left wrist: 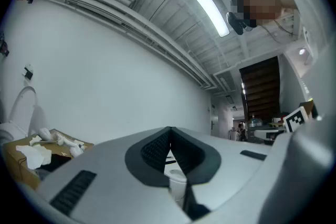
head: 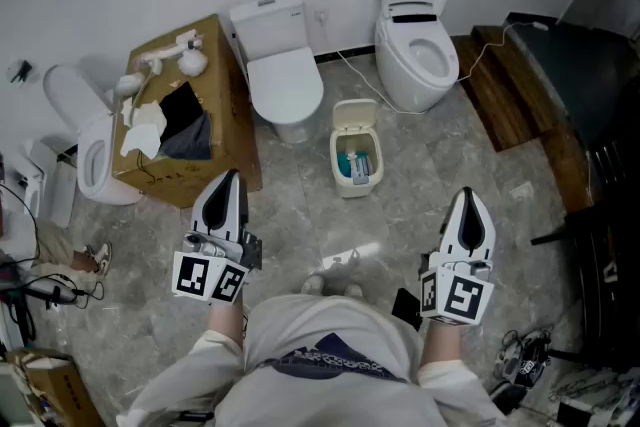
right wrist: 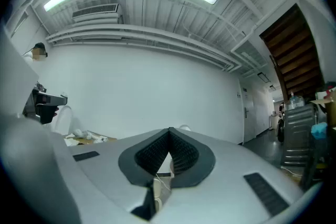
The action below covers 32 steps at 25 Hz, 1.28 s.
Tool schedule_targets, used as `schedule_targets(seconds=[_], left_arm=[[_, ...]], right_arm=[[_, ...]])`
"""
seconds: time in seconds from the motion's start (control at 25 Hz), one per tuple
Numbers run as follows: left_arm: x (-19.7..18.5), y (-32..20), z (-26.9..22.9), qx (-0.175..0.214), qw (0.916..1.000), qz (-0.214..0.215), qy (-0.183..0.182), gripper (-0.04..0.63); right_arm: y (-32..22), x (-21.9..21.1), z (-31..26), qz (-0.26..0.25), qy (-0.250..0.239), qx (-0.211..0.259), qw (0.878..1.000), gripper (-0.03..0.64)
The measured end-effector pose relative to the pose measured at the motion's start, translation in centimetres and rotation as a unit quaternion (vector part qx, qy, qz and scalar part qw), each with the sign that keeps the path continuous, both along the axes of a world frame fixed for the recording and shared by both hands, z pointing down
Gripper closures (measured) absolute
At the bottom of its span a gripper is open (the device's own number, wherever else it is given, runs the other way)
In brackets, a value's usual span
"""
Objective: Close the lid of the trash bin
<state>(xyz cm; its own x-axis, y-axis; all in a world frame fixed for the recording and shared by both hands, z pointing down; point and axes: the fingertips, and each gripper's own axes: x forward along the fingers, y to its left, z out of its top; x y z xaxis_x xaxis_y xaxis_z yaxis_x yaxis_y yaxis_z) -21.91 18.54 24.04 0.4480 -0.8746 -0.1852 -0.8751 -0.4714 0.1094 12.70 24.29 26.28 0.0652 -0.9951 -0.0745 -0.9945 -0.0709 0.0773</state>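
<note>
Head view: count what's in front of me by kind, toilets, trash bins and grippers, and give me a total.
Toilets: 3, one at the left, one in the middle, one at the right
Trash bin: 1, lid open
Grippers: 2, the left gripper and the right gripper, both with fingers shut
Total: 6

No words, numbers or brand names can be read anywhere in these views. The cubes on the left hand-held gripper (head: 228, 177) and the right hand-held gripper (head: 468, 193) bear black-and-white square markers, which are patterns rather than letters. A dark print on the person's shirt (head: 325, 355) is too blurred to make out
</note>
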Motion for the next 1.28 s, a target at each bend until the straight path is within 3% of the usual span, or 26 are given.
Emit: schedule_targets(seconds=[0.28,0.44,0.48,0.52,0.6,0.68,1.08,1.28], left_arm=[[0.0,0.4,0.0,0.000,1.0000,-0.002,0.000,0.598],[0.3,0.7,-0.7,0.015,0.9999,0.005,-0.005,0.593],[0.6,0.7,-0.9,0.018,0.9998,0.010,-0.008,0.558],[0.8,0.8,-1.0,0.019,0.9997,0.015,-0.009,0.487],[1.1,0.8,-0.9,0.015,0.9996,0.020,-0.008,0.377],[1.4,0.9,-0.6,0.011,0.9996,0.023,-0.008,0.345],[3.0,1.2,0.0,-0.003,0.9997,0.021,-0.009,0.345],[4.5,1.0,1.4,-0.015,0.9999,-0.002,-0.002,0.345]], right_arm=[[0.3,-0.1,0.1,-0.007,0.000,0.002,1.000,0.612],[0.5,-0.2,-0.3,-0.053,-0.064,0.020,0.996,0.599],[0.5,-0.4,-0.3,-0.072,-0.078,0.019,0.994,0.482],[0.5,-0.5,-0.2,-0.086,-0.085,0.016,0.992,0.305],[0.6,-0.3,0.1,-0.093,-0.081,0.010,0.992,0.262],[0.8,0.2,0.4,-0.089,-0.070,0.006,0.994,0.220],[1.6,3.6,0.9,-0.075,-0.076,-0.012,0.994,0.209],[1.2,5.9,1.6,-0.085,-0.069,-0.028,0.994,0.213]])
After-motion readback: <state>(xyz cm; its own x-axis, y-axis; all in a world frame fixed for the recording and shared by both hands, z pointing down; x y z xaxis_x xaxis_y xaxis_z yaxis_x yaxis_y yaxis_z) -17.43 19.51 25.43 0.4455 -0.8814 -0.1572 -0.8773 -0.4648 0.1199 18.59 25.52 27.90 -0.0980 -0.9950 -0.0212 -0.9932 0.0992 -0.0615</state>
